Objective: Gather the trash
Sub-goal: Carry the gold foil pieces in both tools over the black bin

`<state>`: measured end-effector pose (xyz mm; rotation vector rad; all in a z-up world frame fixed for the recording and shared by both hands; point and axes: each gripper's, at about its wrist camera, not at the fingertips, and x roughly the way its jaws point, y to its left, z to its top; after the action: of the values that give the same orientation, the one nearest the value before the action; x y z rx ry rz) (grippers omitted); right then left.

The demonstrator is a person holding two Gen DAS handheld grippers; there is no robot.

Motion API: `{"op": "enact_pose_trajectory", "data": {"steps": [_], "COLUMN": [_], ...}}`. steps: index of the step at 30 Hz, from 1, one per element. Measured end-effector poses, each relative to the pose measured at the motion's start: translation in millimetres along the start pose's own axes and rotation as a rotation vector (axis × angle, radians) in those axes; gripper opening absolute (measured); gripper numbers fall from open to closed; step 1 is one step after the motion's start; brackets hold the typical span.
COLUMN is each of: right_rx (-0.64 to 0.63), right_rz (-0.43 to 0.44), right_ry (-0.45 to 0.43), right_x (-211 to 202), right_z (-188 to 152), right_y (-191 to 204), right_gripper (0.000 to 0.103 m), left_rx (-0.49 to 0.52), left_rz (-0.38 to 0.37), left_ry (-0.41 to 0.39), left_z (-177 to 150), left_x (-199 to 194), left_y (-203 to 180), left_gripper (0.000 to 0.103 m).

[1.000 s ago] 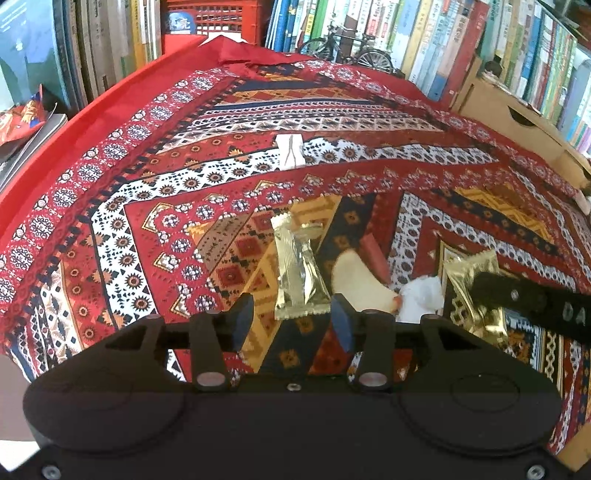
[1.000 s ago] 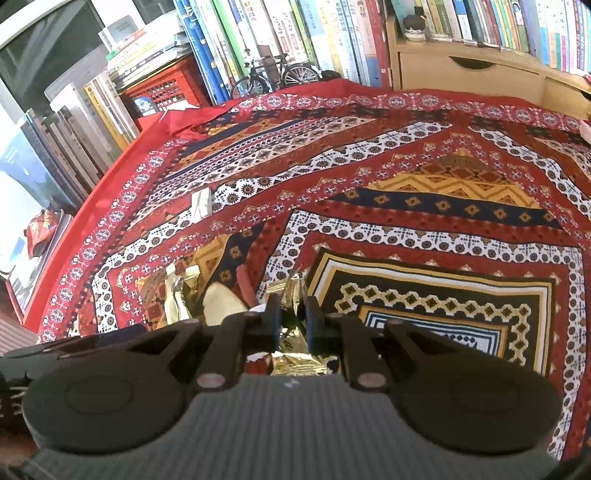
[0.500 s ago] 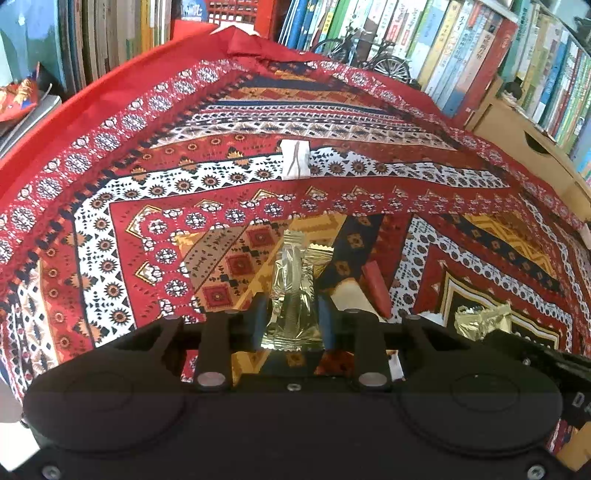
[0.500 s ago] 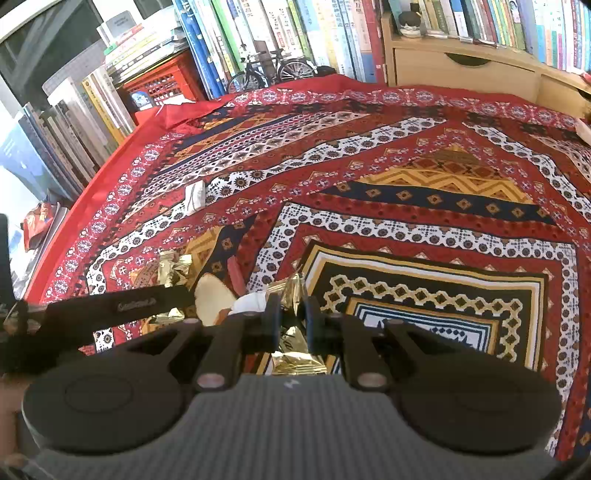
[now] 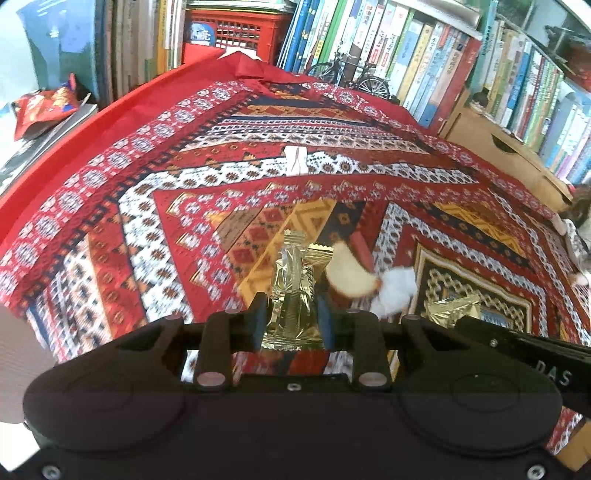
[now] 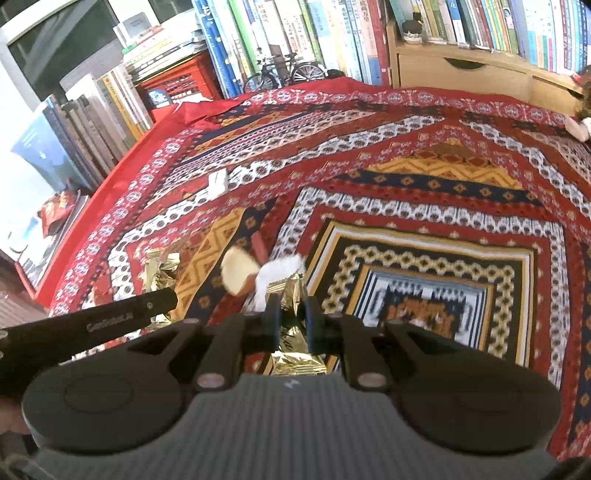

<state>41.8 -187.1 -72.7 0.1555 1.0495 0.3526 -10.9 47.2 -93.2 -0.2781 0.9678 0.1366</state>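
Observation:
My left gripper is shut on a gold foil wrapper, lifted a little off the patterned cloth. My right gripper is shut on a second gold wrapper, seen as crumpled gold in the left wrist view. Between them on the cloth lie a pale bread-like piece, a white crumpled tissue and a red strip. A small white paper packet lies farther back. The left gripper's wrapper shows as gold foil in the right wrist view.
Rows of books, a red crate and a model bicycle line the back. A wooden drawer unit stands at the back right. A red snack bag lies on stacked magazines left of the cloth.
My left gripper closed on the gold wrapper and lifted it. Both grippers rose and pulled back a little with their wrappers.

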Motion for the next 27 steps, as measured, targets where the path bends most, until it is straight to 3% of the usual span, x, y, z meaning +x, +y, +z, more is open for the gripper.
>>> {"op": "enact_pose_trajectory", "data": {"steps": [15,27], "right_rx": [-0.028,-0.109], "right_rz": [0.026,0.080], "right_ry": [0.048,0.125], "right_x": [-37,-42], "right_z": [-87,-155], "right_y": [41,91], "right_gripper": [0.017,0.017], "left_rx": [-0.010,-0.070], "left_rz": [0.039,0.087], "left_ry": [0.011,0.078], "left_z": [-93,-173], "left_x": [-81,-109], "left_y": [64,116], "left_gripper": [0.027,0.027]}}
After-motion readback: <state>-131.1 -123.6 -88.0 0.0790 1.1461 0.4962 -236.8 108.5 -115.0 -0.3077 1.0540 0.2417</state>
